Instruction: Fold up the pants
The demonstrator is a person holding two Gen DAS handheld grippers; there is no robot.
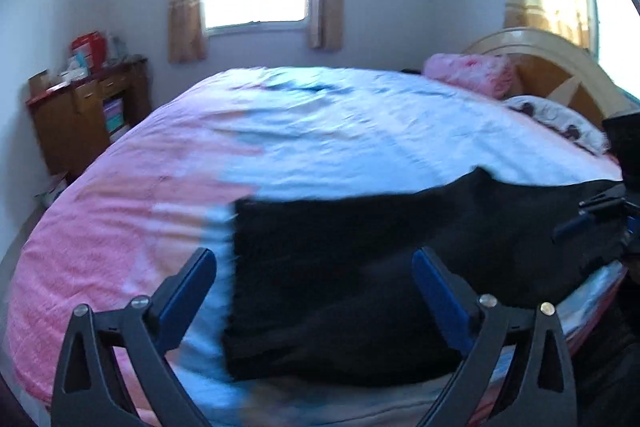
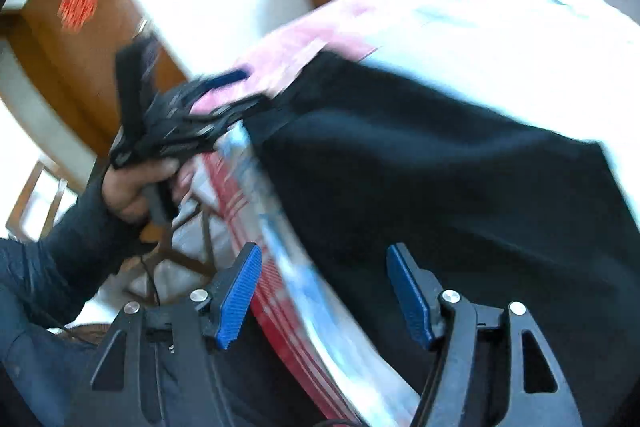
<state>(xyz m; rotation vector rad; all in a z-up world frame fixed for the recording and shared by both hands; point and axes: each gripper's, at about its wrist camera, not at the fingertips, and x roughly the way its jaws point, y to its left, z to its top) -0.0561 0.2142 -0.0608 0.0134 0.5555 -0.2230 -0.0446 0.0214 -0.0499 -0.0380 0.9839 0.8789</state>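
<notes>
The black pants (image 1: pixel 360 267) lie folded in a flat rectangle on the pink and blue bedspread (image 1: pixel 280 131), near the bed's front edge. My left gripper (image 1: pixel 314 259) is open and empty, its blue-padded fingers straddling the pants' left edge just above the cloth. My right gripper (image 2: pixel 324 255) is open and empty over the pants (image 2: pixel 440 187) at the bed's edge. The right gripper also shows at the right edge of the left wrist view (image 1: pixel 600 211). The left gripper (image 2: pixel 236 95) shows in the right wrist view, held in a hand at the pants' far corner.
A wooden desk (image 1: pixel 80 111) with boxes stands by the wall on the left. A pink pillow (image 1: pixel 472 71) and a patterned pillow (image 1: pixel 560 119) lie by the headboard (image 1: pixel 560 67). A wooden door (image 2: pixel 80 47) is beyond the bed.
</notes>
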